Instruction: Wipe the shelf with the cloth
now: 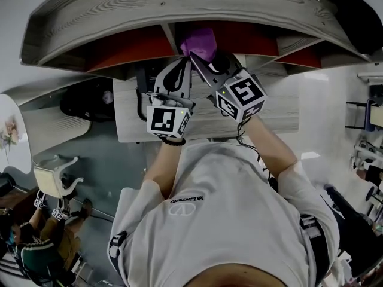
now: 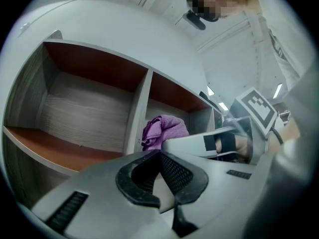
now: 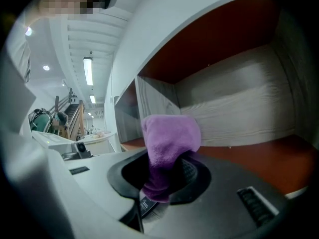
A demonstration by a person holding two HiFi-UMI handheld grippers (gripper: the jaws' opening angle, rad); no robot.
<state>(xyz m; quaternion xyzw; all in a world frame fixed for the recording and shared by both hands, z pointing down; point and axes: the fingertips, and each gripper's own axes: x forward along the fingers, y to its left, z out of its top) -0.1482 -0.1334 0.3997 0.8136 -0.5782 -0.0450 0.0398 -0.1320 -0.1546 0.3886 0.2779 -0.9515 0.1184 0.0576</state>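
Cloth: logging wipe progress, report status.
Left gripper shut, empty. Right gripper shut on purple cloth, up at the shelf. Nothing in the way.

So: white tee [image 1: 239,220], black-trimmed sleeves [image 1: 118,243], small logo print [image 1: 185,203]. The left gripper [image 2: 160,156] and right gripper [image 3: 169,178] are both pale grey with black textured pads [image 2: 175,173], and black-and-white marker cubes [image 1: 166,119] sit behind the fingers [image 3: 125,176].

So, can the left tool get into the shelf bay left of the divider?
Probably yes: the left tool faces that bare, open-fronted bay; the right tool with the cloth sits beyond the divider.
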